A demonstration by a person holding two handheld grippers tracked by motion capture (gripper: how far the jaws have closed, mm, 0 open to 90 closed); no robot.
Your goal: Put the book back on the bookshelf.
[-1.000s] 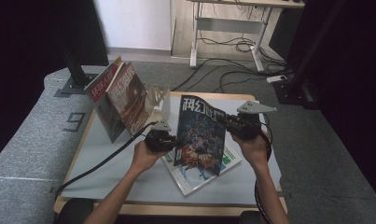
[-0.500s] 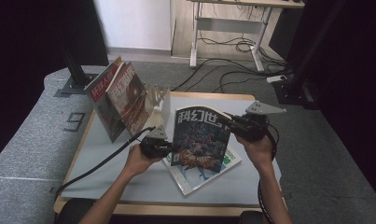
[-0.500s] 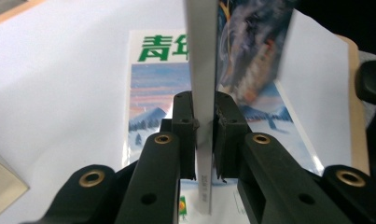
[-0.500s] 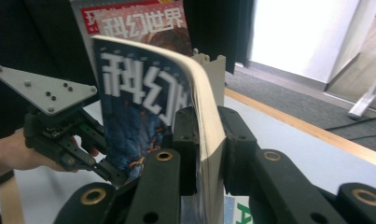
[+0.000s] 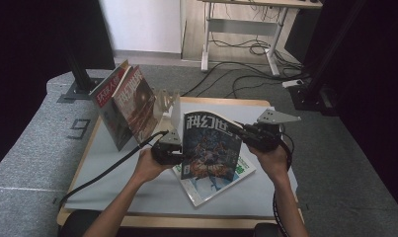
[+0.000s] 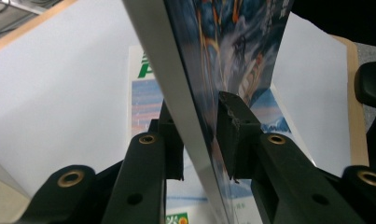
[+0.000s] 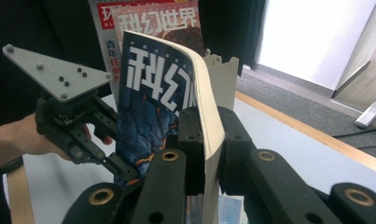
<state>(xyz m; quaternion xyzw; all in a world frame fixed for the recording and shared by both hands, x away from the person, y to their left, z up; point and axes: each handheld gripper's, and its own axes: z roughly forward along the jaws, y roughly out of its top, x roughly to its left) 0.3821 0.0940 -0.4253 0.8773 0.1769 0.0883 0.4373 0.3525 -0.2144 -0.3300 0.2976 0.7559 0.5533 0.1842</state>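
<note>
Low in the high view, two forearms rising from the bottom edge toward mid-frame. On the white-covered surface (image 5: 112, 182), just below centre, a magazine with a green-edged cover (image 5: 214, 185) lying flat, partly hidden by the raised one.

Above it, at centre frame, a blue-covered science-fiction magazine (image 5: 211, 145) held upright off the surface between both tools. Left hand-held gripper (image 5: 179, 157) at centre-left, clamped on the magazine's lower left edge; in the left gripper view, jaws pressed on either side of the cover and page block (image 6: 199, 116), no gap visible. Right hand-held gripper (image 5: 238, 131) at centre-right, grey three-cornered plate on top, clamped on the magazine's upper right edge; in the right gripper view, jaws closed around the cream page edge (image 7: 209, 121), with the cover title upside down and the left hand-held gripper (image 7: 125, 171) pinching the far edge at lower left.

Behind, in the upper middle of the high view, a pale rack (image 5: 169, 106) standing on the surface. Left of it, upper left of the frame, two magazines leaning: a red-titled magazine (image 5: 105, 98) outermost and a dark reddish magazine (image 5: 135, 101) against it, nearer the rack.

Farther off, top of the frame, a desk frame (image 5: 241, 29) on grey carpet with loose cables (image 5: 246, 49) beneath.
</note>
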